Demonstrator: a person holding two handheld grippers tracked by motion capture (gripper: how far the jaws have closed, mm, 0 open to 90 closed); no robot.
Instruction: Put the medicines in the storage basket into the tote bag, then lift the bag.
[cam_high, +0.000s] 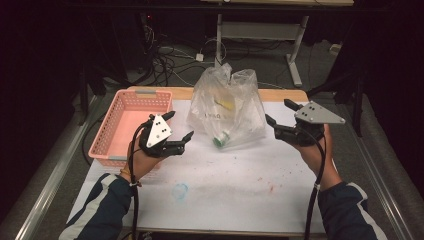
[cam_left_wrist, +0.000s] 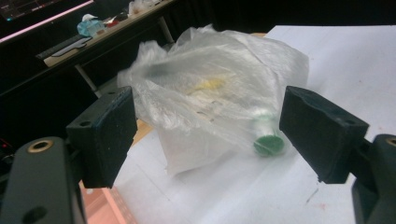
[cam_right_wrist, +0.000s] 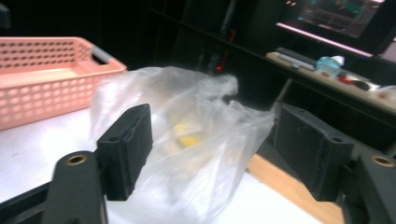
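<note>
Both hand-held grippers hang wide apart-jawed above the desk (cam_high: 225, 185), gripping nothing: the left hand-held gripper (cam_high: 176, 131) sits beside the pink basket (cam_high: 131, 125), the right hand-held gripper (cam_high: 281, 116) at the far side. Between them, near the desk's back edge, slumps a clear plastic bag (cam_high: 227, 107). Inside lies a bottle with a green cap (cam_left_wrist: 268, 144) and something yellow (cam_high: 226, 104), perhaps a wrapper; it's too blurred to tell.

The clear plastic bag (cam_high: 227, 107) veils its yellow contents (cam_high: 226, 104), too blurred to identify; its top blurs.
</note>
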